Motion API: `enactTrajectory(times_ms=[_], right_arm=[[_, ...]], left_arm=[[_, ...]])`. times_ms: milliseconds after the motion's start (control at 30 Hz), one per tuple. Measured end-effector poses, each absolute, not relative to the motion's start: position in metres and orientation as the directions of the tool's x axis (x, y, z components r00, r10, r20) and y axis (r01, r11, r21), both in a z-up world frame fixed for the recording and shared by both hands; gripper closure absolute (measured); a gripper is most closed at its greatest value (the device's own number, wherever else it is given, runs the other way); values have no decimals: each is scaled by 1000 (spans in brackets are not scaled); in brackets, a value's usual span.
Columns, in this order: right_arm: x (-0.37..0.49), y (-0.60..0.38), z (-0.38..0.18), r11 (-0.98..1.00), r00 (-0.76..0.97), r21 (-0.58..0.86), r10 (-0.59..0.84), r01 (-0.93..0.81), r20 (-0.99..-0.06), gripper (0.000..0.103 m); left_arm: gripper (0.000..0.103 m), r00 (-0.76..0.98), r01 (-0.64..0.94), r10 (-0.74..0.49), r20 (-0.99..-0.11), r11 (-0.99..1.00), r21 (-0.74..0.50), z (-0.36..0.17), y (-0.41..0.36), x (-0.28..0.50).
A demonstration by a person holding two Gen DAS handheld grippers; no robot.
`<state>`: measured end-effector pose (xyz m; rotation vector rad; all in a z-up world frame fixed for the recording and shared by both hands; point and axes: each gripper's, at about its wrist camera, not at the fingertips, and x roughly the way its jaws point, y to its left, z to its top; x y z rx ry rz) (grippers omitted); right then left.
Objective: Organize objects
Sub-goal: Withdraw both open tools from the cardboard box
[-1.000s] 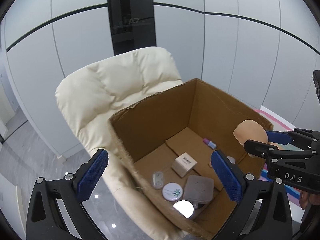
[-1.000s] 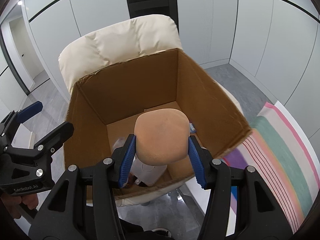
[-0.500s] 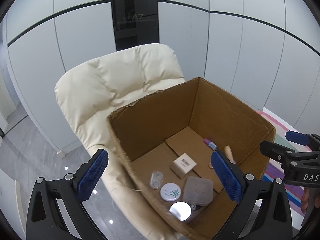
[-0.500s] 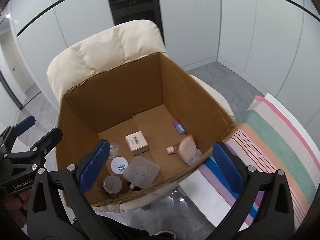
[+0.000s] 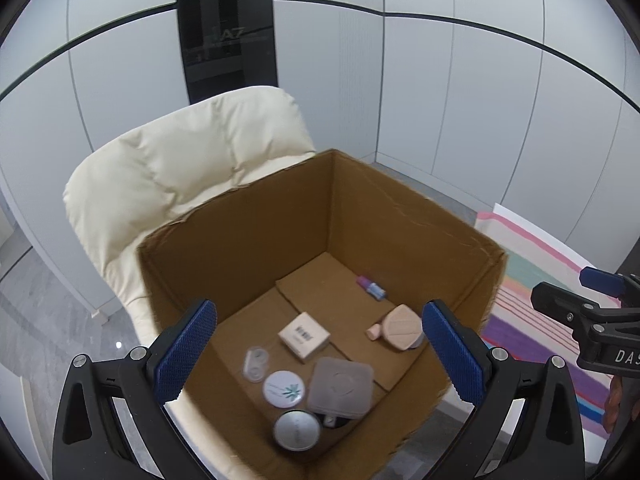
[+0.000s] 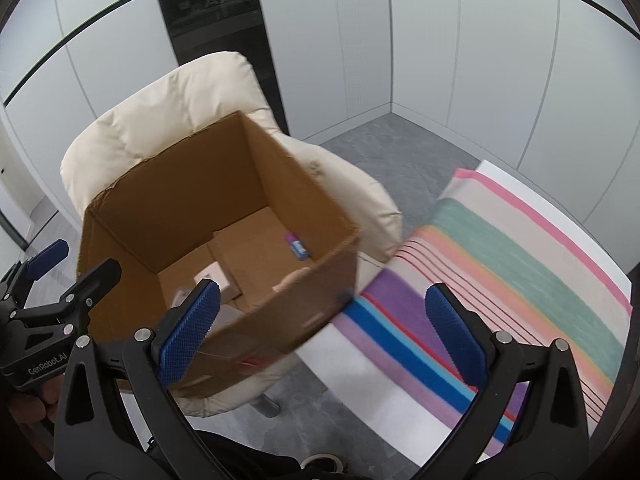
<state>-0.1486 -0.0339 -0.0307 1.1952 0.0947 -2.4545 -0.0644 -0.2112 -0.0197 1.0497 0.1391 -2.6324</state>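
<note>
An open cardboard box (image 5: 400, 216) stands on a cream padded chair (image 5: 180, 168). In it lie a peach bottle (image 5: 400, 326), a small white carton (image 5: 304, 336), a grey square case (image 5: 340, 388), a round white tin (image 5: 283, 389), a silver round lid (image 5: 297, 430), a clear lens case (image 5: 256, 364) and a small purple-blue tube (image 5: 372, 286). My left gripper (image 5: 320, 352) is open and empty above the box's near side. My right gripper (image 6: 320, 332) is open and empty, over the box's right edge (image 6: 320, 280) and the striped cloth (image 6: 500, 264).
The striped cloth (image 5: 540, 280) covers a white surface to the right of the chair. Grey floor (image 6: 380, 140) and white wall panels (image 5: 440, 100) surround the chair. A dark panel (image 5: 226, 32) stands behind it.
My right gripper opened and let the peach bottle fall into the box, then pulled back and swung right toward the striped cloth. My left gripper stayed open over the box.
</note>
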Motion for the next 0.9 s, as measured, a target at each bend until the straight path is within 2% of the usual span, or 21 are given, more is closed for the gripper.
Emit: enactTrajectory(times_ms=[400, 633, 900], right_arm=[[-146, 32, -29, -948, -584, 94, -263, 303, -768, 0], [-131, 70, -24, -965, -595, 94, -227, 247, -771, 0], [-96, 115, -20, -987, -584, 52, -134, 155, -800, 0]], left_arm=[[0, -692, 237, -168, -702, -972, 0, -20, -159, -94], [0, -691, 208, -176, -701, -977, 41, -13, -126, -92], [0, -631, 200, -158, -759, -979, 38, -11, -93, -69]])
